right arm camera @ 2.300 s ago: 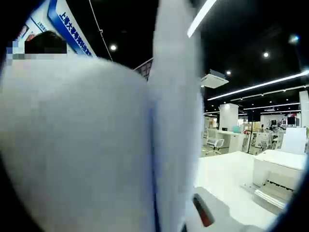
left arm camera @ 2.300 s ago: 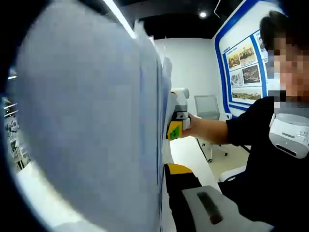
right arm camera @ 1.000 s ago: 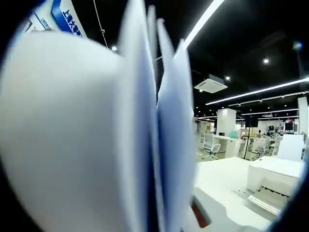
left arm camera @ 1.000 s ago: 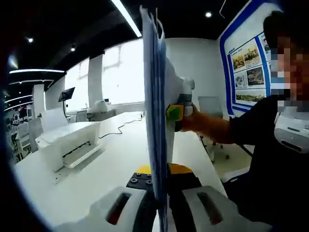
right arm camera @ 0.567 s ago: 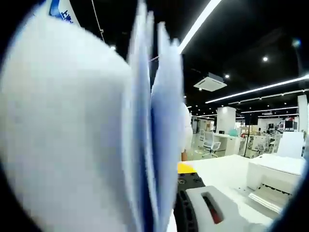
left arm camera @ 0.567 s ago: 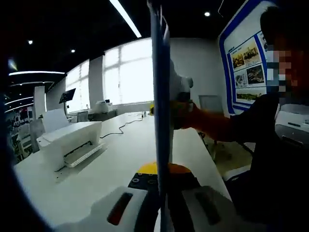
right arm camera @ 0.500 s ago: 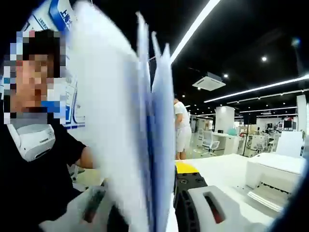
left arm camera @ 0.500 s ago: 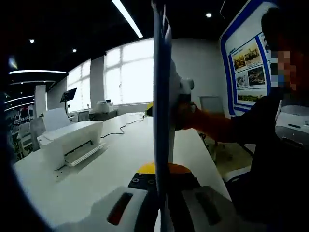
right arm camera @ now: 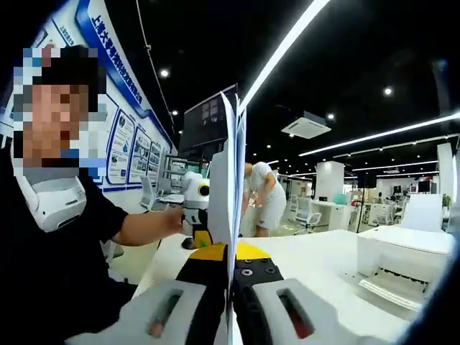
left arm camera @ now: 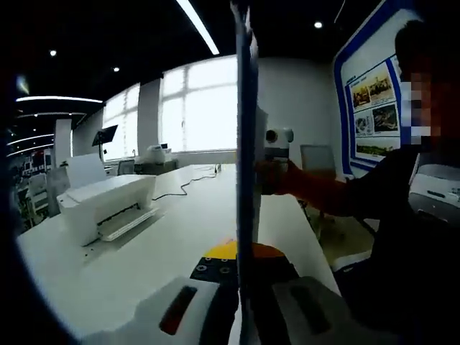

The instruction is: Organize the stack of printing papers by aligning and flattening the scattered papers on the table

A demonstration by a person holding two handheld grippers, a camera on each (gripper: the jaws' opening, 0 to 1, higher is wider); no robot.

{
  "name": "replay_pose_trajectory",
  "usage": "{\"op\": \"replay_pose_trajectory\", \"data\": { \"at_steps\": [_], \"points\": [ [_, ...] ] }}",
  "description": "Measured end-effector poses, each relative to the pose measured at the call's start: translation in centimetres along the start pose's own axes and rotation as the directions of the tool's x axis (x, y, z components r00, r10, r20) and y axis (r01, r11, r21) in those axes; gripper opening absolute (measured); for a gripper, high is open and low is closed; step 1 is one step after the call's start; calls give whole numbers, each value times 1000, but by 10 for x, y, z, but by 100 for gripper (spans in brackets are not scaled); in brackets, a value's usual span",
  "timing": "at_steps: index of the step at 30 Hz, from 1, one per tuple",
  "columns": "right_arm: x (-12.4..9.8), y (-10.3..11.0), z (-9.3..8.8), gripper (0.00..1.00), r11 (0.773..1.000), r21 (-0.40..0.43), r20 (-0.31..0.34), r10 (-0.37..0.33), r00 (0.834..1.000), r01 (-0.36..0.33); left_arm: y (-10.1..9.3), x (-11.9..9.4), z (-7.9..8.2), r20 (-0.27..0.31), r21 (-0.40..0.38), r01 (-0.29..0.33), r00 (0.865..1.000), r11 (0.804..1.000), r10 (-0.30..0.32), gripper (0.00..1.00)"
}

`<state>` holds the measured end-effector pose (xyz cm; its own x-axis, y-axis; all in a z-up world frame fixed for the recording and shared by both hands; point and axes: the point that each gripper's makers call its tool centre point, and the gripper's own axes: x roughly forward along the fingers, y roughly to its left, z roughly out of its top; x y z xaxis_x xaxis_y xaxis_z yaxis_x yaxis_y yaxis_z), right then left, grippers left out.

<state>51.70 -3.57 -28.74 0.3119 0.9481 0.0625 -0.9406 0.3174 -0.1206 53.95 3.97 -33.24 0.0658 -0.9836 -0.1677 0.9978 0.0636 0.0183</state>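
Observation:
The stack of white printing papers (left arm camera: 246,144) stands upright and edge-on above the white table (left arm camera: 172,237), its sheets pressed into one thin band. My left gripper (left arm camera: 244,291) is shut on its lower edge. In the right gripper view the same paper stack (right arm camera: 230,180) rises as a narrow vertical strip, with my right gripper (right arm camera: 231,291) shut on it. The right gripper (left arm camera: 277,154) held in a hand meets the far side of the sheets in the left gripper view. Beside the strip in the right gripper view is the left gripper (right arm camera: 195,205), also in a hand.
A white printer (left arm camera: 108,208) sits on the table left of the papers; the printer (right arm camera: 402,262) is at the right in the right gripper view. The person in black (right arm camera: 57,237) sits close by. Another person in white (right arm camera: 264,194) stands far back, near office chairs.
The sheets that were bowed and fanned out across the right gripper view have drawn together into a thin, straight, edge-on stack. Both grippers still hold it.

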Motion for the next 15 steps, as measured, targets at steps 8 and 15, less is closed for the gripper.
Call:
{"op": "replay_pose_trajectory", "data": {
  "at_steps": [8, 15],
  "points": [
    [4, 1, 19, 0, 1000, -14, 37, 13, 999, -13, 5, -8, 21, 4, 30, -13, 1000, 999, 13, 8],
    [22, 3, -14, 14, 998, 57, -9, 21, 1000, -21, 6, 9, -13, -46, -28, 4, 999, 1000, -5, 25]
  ]
}}
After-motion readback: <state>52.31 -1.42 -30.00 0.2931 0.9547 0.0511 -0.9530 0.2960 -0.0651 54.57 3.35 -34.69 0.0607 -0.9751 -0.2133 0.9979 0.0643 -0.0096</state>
